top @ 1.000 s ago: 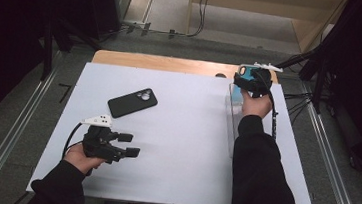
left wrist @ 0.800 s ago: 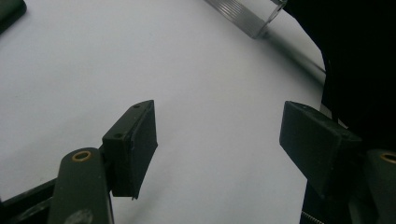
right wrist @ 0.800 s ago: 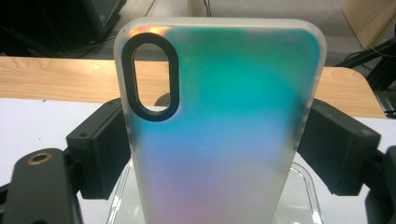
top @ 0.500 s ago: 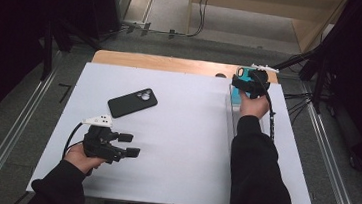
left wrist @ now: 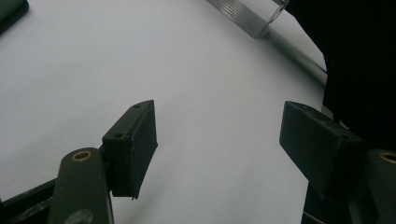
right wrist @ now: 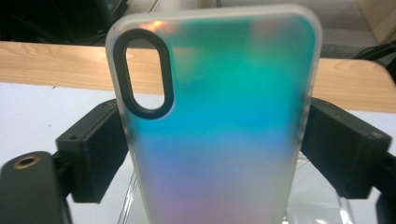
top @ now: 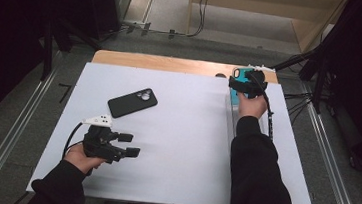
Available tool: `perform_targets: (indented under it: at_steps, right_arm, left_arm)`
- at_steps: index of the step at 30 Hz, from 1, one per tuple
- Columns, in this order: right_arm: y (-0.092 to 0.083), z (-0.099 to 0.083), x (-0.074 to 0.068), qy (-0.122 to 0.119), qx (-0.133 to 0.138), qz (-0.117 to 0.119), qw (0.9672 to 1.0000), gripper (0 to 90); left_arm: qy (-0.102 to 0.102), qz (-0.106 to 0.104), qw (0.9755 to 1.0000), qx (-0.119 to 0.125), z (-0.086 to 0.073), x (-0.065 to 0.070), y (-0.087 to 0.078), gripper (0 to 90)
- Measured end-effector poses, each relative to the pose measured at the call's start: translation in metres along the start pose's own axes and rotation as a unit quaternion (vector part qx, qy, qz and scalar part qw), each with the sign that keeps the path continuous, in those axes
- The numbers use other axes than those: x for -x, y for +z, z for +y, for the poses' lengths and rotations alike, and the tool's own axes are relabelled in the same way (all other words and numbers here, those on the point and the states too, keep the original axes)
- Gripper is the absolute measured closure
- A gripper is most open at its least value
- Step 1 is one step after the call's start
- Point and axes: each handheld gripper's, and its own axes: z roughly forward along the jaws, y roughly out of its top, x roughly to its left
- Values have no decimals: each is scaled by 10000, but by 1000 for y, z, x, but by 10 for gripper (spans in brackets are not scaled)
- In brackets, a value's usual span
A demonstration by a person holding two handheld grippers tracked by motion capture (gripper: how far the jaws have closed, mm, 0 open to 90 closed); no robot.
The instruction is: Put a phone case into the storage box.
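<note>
While upright, phone case point(right wrist: 219, 121) sits between right claw point(right wrist: 212, 140) jaws.

**Off-task items on the bench**

Black phone point(top: 132, 103) lies face down on the white table top point(top: 179, 147), camera end toward the far right, tilted diagonally, well apart from everything else. Wooden board point(top: 172, 64) runs along the table's far edge. Clear plastic strip point(left wrist: 243, 16) lies on the white surface at the right side. Grey floor and cables point(top: 197, 13) beyond.
</note>
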Motion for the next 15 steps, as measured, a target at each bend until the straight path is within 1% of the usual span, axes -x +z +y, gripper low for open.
perform_targets:
  at_steps: [4,9,13,15]
  right_arm:
    - [2,-2,0,16,-100,71,9999,86]
    - [0,-1,2,17,-106,118,9999,62]
    - [-7,2,2,-42,-88,138,9999,60]
    - [-14,4,3,-50,-48,171,9998,57]
  left_arm:
    - [4,-10,10000,2,0,0,0,279]
    - [8,5,10000,7,0,0,0,278]
    - [2,14,10000,5,0,-1,0,278]
    - [-12,10,10000,11,0,-1,0,278]
